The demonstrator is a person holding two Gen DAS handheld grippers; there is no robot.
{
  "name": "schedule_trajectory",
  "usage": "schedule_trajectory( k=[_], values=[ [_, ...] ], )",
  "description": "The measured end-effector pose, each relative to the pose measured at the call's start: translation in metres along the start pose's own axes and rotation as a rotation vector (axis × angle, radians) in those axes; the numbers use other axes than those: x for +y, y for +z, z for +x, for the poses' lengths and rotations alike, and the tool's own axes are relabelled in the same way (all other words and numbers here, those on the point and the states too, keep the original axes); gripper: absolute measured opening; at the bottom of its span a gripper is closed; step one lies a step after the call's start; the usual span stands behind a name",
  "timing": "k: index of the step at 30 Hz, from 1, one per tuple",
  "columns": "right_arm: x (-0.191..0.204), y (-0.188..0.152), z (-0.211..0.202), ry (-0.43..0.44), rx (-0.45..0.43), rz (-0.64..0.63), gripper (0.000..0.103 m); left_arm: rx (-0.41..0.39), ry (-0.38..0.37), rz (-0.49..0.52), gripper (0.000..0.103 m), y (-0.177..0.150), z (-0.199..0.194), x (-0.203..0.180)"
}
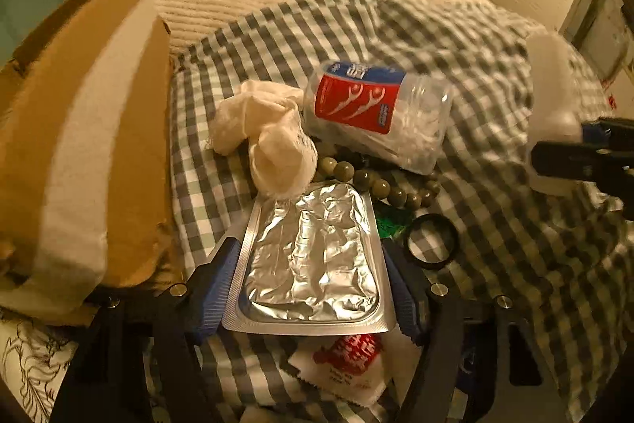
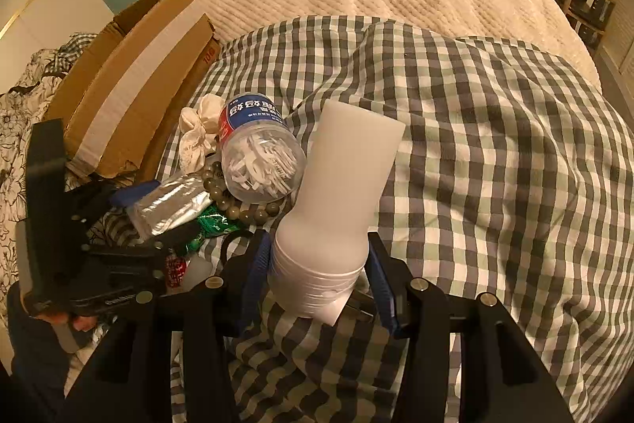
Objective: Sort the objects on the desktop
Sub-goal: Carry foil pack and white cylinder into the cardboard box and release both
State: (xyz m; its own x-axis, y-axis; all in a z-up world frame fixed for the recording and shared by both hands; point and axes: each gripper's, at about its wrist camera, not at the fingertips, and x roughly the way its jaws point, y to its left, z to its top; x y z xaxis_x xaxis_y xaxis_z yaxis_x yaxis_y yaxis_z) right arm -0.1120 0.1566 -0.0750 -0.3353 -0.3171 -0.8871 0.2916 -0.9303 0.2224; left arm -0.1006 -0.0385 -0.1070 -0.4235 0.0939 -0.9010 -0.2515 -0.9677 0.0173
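Left wrist view shows the left hand-held gripper [image 1: 313, 288] clamped on a foil pack [image 1: 311, 260], the right hand-held gripper [image 2: 317, 288] clamped on a white bottle [image 2: 340, 201], while floss jar [image 1: 376, 113], beads [image 1: 380, 185] and cloth [image 1: 265, 133] lie unsorted on the bed [image 1: 495, 224] beside a cardboard box [image 1: 79, 145].

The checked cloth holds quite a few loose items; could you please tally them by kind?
Containers: 2, floss-pick jar, white bottle
Packets: 3, foil pack, green wrapper, red-printed sachet
Accessories: 3, bead bracelet, black ring, white scrunchie
Total: 8

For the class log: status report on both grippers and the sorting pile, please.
Left gripper shut on silver foil blister pack. Right gripper shut on white plastic bottle. Clear floss-pick jar, green bead string unsorted ahead.
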Motion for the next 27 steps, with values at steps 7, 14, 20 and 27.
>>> schedule_trajectory(
  k=[7, 14, 20, 27],
  values=[
    [0.006, -0.002, -0.01, -0.008, -0.026, -0.011, 0.047, -0.112, -0.042, -0.016, 0.071, 0.001, -0.048, -0.006],
    [0.027, -0.004, -0.039, 0.002, -0.107, -0.055, 0.047, -0.274, -0.052, -0.079, 0.071, 0.01, -0.097, 0.008],
    [0.069, 0.004, -0.07, -0.028, -0.207, -0.169, 0.047, -0.363, 0.036, -0.105, 0.071, 0.023, -0.127, 0.028],
    [0.142, 0.021, -0.096, -0.084, -0.28, -0.351, 0.047, -0.447, 0.219, -0.136, 0.071, 0.045, -0.152, 0.08]
  ],
)
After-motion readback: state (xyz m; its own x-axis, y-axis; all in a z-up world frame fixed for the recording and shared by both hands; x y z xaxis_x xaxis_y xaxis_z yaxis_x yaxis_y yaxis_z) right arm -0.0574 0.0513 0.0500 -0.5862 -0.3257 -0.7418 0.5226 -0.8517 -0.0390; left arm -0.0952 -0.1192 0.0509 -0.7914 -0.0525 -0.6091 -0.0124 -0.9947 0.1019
